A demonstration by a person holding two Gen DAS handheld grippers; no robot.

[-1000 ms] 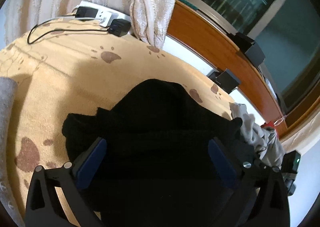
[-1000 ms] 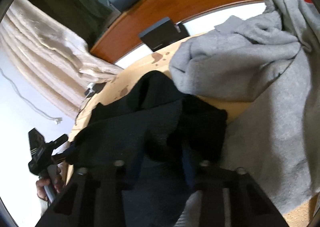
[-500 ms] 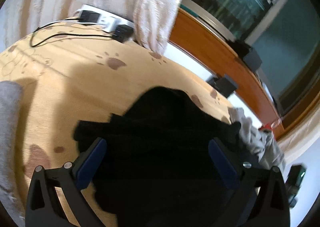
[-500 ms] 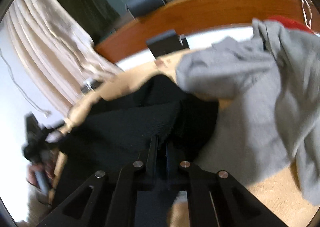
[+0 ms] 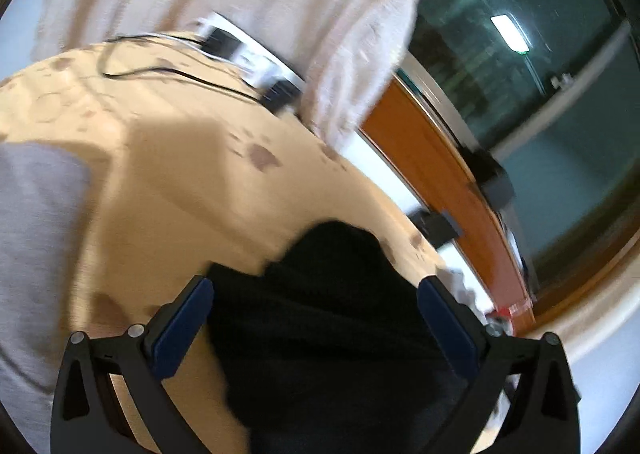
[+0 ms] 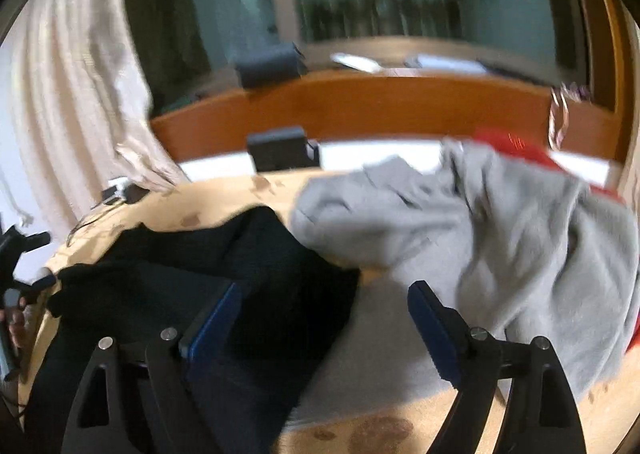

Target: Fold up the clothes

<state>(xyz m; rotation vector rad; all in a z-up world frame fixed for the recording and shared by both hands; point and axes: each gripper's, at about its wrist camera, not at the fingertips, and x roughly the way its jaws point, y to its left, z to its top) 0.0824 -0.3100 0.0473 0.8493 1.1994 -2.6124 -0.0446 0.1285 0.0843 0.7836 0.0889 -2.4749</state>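
Note:
A black garment (image 5: 332, 334) lies bunched on the tan paw-print bedspread (image 5: 180, 174). My left gripper (image 5: 316, 294) is open wide just over it, dark cloth filling the space between the blue pads (image 5: 188, 330), which do not press on it. In the right wrist view the black garment (image 6: 180, 286) lies at the lower left. My right gripper (image 6: 324, 294) has its jaws opening; the garment's right edge and bare grey cloth sit between them, untouched by the pads. A crumpled grey sweatshirt (image 6: 480, 234) is heaped to the right.
Another grey cloth (image 5: 36, 254) lies at the bed's left. A white power strip (image 5: 244, 50) with black cables sits by the beige curtain (image 5: 340, 34). A wooden ledge (image 6: 380, 110) with black boxes (image 6: 280, 152) runs behind. Something red (image 6: 516, 146) peeks from behind the sweatshirt.
My right gripper was shut on a fold of the black garment half a second ago; it has opened wide, let go and risen. The left gripper has shifted, staying open.

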